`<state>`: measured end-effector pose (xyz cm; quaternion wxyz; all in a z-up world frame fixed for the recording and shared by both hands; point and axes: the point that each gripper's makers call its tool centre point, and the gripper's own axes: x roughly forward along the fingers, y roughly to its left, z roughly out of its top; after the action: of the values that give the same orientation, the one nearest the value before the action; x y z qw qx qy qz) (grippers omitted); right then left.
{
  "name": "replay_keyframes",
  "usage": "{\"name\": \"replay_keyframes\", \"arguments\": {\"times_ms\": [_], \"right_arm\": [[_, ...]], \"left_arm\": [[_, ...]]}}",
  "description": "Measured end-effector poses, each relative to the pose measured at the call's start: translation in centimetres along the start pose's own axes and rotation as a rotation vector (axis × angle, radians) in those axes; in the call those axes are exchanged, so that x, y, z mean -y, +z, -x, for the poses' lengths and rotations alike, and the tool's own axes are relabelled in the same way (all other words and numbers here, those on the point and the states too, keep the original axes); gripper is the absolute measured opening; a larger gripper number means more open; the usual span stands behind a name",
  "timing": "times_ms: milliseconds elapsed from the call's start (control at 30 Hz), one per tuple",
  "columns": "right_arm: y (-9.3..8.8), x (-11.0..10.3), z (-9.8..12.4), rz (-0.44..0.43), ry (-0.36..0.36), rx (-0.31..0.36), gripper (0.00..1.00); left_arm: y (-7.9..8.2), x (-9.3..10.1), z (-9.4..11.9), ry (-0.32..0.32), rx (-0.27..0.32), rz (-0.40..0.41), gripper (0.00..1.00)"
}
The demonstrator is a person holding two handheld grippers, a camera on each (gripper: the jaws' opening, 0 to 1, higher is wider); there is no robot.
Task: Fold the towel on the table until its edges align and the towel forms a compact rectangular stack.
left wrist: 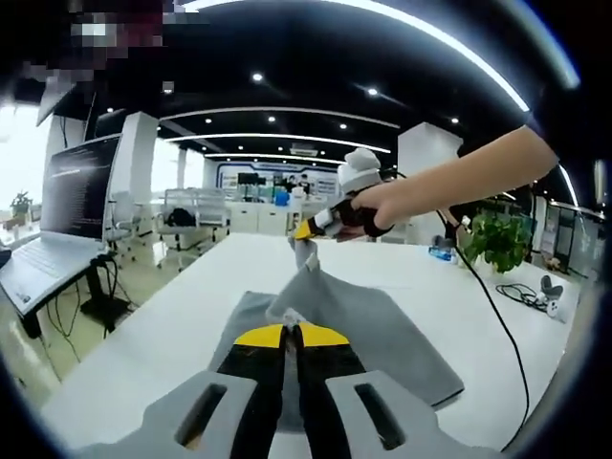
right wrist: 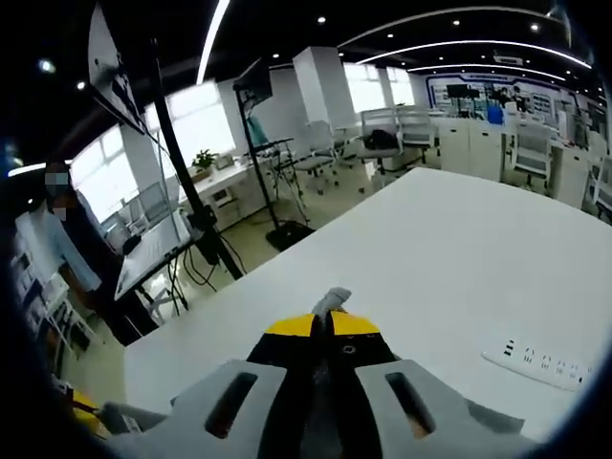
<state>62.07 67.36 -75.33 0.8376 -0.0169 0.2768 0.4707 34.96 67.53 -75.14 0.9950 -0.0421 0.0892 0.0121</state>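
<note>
Left gripper (left wrist: pixel 292 330) pinching towel (left wrist: pixel 382 325) near edge | right gripper (left wrist: pixel 304 229) holds far corner aloft

In the right gripper view, bare counter (right wrist: pixel 459 239) spreads across the centre; a power strip (right wrist: pixel 537 361) lies lower right. In the left gripper view, a cable (left wrist: pixel 497 316) crosses right.

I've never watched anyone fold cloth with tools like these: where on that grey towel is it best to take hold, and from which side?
Probably at the corners, coming in from the edge with the jaws level to the cloth. The grey towel is thin and limp, so only an edge slips between jaws. Both grippers do this: the left gripper pinches the near edge, the right gripper lifts a far corner into a peak above the white table.
</note>
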Motion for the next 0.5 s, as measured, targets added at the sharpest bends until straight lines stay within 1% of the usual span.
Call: {"name": "replay_keyframes", "arguments": {"times_ms": [233,367,433,500], "right_arm": [[0.4,-0.7,-0.6,0.004,0.004,0.009,0.01],[-0.1,-0.9,-1.3,0.01,0.007,-0.001,0.01],[-0.4,-1.0,-1.8,0.011,0.009,-0.008,0.01],[-0.8,-1.2,-2.3,0.016,0.013,-0.017,0.01]], "left_arm": [[0.0,-1.0,-0.1,0.035,0.002,0.01,0.03],[-1.0,-2.0,-0.1,0.071,-0.016,0.038,0.03],[-1.9,-2.9,-0.2,0.088,-0.017,0.051,0.03],[-2.5,-3.5,-0.2,0.103,-0.02,0.074,0.03]]}}
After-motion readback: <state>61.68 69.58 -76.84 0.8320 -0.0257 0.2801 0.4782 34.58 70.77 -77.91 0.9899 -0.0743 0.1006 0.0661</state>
